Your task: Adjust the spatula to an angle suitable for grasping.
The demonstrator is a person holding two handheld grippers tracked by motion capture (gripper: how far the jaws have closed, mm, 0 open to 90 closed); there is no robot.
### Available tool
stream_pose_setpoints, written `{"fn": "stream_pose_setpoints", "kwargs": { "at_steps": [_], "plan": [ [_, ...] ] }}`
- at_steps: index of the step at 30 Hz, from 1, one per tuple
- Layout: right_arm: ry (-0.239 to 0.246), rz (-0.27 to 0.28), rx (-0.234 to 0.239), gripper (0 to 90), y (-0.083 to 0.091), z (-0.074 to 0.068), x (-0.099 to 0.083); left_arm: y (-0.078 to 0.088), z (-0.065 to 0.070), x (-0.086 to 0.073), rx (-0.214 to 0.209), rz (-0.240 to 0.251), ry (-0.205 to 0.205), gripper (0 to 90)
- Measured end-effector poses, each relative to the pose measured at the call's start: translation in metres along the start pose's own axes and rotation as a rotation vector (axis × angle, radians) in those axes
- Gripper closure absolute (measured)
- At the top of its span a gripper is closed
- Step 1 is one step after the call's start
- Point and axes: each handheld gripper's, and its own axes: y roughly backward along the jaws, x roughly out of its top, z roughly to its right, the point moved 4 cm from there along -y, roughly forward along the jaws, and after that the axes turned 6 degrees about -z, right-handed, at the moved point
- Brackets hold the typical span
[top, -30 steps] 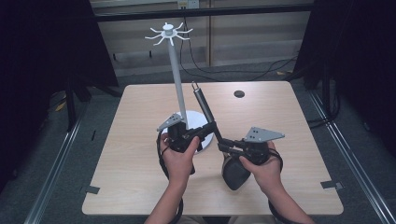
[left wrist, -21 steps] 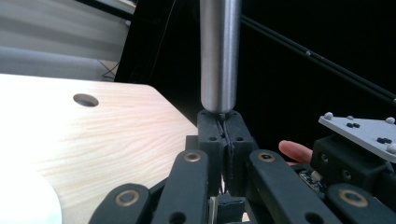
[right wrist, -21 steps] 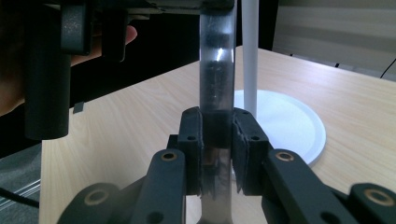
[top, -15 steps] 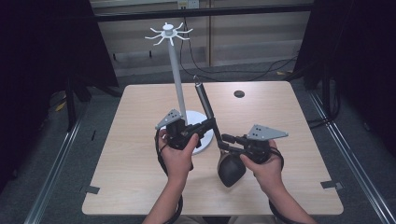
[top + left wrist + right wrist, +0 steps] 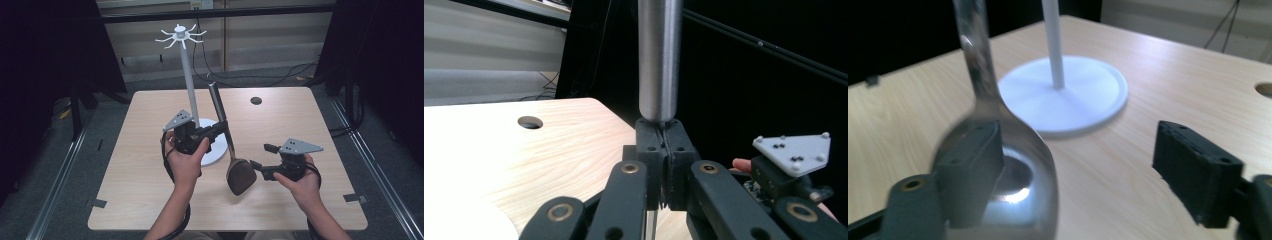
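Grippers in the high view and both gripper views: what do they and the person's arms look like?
Both the left gripper and the right gripper are black, each topped by a grey three-cornered plate with small dark dots. Their black jaw links carry brass-coloured pivot pins, and the blocky black pads have screw holes. A black cable trails along the left forearm. The forearms are bare, with no sleeves visible.

Spoon (image 5: 235, 165): polished silver. Stand (image 5: 187, 75): white. Table (image 5: 300, 120): pale wood grain. Gripper plates: grey; jaws: black.
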Motion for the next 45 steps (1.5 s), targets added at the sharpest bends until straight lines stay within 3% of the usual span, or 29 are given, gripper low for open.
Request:
{"fn": "stream_pose_setpoints", "kwargs": {
  "at_steps": [5, 15, 28, 45],
  "plan": [
    [0.011, -0.073, -0.026, 11.3, -0.003, 0.007, -0.013, 0.002, -0.001, 0.007, -0.001, -0.003, -0.010, 88.6],
    [0.049, -0.148, -0.001, 5.3, -0.012, 0.004, -0.024, 0.005, -0.006, 0.022, 0.028, -0.005, -0.022, 88.6],
    [0.027, -0.141, 0.016, 5.1, -0.012, 0.005, -0.025, 0.008, -0.007, 0.040, 0.051, -0.004, -0.054, 88.5],
    [0.007, -0.123, 0.035, 5.3, -0.009, 0.005, -0.024, 0.000, -0.012, 0.064, 0.081, -0.005, -0.064, 88.5]
  ]
}}
